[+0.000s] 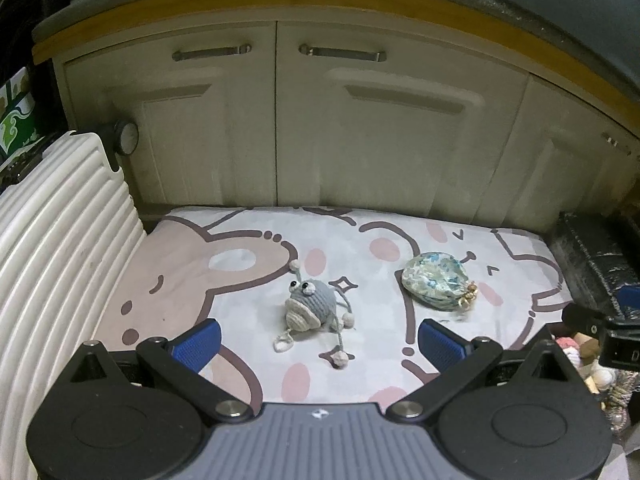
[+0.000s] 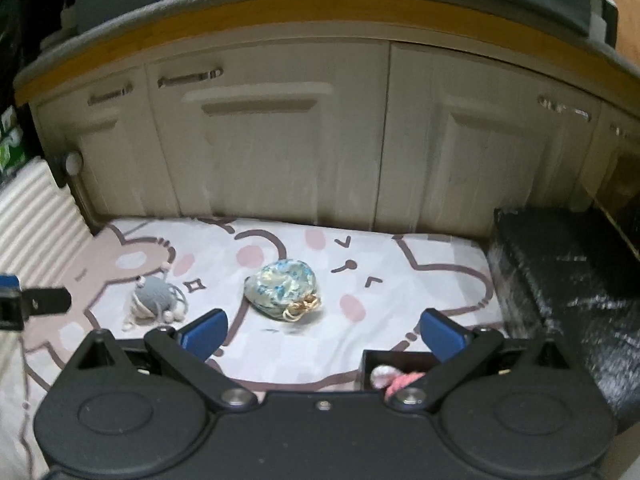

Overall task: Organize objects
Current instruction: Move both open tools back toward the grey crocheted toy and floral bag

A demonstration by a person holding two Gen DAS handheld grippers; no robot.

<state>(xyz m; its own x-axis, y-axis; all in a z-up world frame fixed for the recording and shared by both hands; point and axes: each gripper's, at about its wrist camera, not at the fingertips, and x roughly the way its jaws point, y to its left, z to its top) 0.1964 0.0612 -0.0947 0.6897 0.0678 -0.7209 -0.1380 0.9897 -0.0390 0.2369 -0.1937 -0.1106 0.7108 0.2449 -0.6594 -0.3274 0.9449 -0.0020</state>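
A grey crocheted toy creature (image 1: 310,306) with googly eyes and dangling legs lies on a cartoon-print mat (image 1: 240,300). A blue-and-cream floral drawstring pouch (image 1: 436,282) lies to its right. My left gripper (image 1: 318,342) is open and empty, hovering just in front of the toy. In the right wrist view the pouch (image 2: 282,290) lies ahead, the toy (image 2: 154,300) to the left. My right gripper (image 2: 322,332) is open and empty, in front of the pouch. Part of the right gripper (image 1: 600,328) shows at the left view's right edge.
White cabinet doors (image 1: 360,128) stand behind the mat. A white ribbed suitcase (image 1: 52,260) lies at the left. A black box (image 2: 568,288) sits at the right. A dark bin (image 2: 400,372) with pink and white small items sits below the right gripper.
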